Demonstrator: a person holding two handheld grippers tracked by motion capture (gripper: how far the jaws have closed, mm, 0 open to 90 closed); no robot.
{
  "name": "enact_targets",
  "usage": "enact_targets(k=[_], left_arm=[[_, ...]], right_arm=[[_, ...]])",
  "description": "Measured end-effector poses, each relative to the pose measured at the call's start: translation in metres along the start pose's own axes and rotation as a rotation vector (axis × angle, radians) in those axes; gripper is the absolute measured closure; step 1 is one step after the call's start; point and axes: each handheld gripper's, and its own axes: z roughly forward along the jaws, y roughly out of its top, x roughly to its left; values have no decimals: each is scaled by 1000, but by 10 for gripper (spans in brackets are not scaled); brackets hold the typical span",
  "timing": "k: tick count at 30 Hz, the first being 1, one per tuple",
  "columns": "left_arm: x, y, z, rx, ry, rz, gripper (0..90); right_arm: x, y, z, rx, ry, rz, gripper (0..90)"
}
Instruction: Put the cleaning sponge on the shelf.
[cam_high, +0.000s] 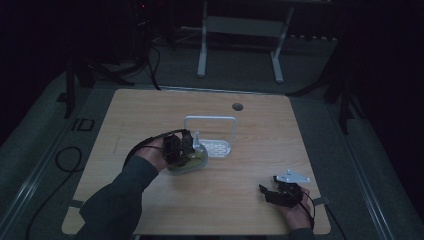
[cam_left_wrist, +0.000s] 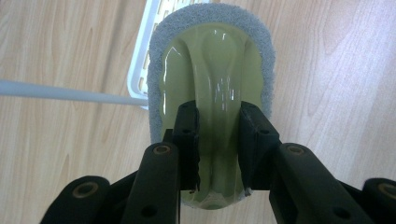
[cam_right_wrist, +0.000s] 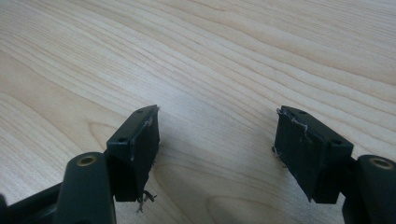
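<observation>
Plainly the scrubber (cam_left_wrist: 212, 93), a pale green glossy handle ringed by a grey scouring pad, was the thing in play: it sat at the middle of the counter (cam_high: 150, 107), just beside the white wire rack (cam_high: 214, 131), with its far end reaching toward the rack's base. The left gripper (cam_high: 178, 145) had its 2 jaws closed on the raised central ridge of the handle, 1 on each side, so the scrubber's long axis ran straight away from the jaws. The right gripper (cam_high: 281, 193) rested well apart near the counter's near right corner, jaws spread wide over bare wood, holding nothing. I judged any coming move belonged to the left hand, the rack lying just ahead.
</observation>
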Motion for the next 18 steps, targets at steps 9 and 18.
enact_targets(k=[9, 18], left_arm=[[2, 8, 1, -6, 6, 34, 714], [9, 15, 2, -5, 21, 70, 714]], right_arm=[[0, 0, 0, 0, 0, -1, 302], [0, 0, 0, 0, 0, -1, 302]])
